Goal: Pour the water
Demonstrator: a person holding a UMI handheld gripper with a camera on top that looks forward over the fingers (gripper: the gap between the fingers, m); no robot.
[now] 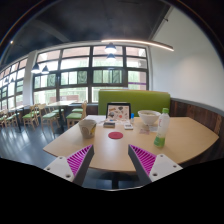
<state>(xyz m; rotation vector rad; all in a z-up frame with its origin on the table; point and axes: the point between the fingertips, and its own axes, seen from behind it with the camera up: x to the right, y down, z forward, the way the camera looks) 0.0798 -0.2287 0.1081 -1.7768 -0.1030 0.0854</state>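
A light wooden table (130, 143) stands ahead of me. On it, beyond my fingers to the right, a green bottle (161, 130) stands upright, with a white bowl-like vessel (148, 118) behind it. A beige cup (88, 127) stands to the left, and a small round red coaster (116, 134) lies between them. My gripper (111, 163) is open and empty, its magenta-padded fingers (79, 158) spread wide over the table's near edge, well short of every object.
A green sofa (128, 101) with a framed picture or tablet (119, 111) on it stands behind the table. Other tables and chairs (45, 115) fill the left side under large windows (75, 72). A lit ceiling strip (137, 43) hangs above.
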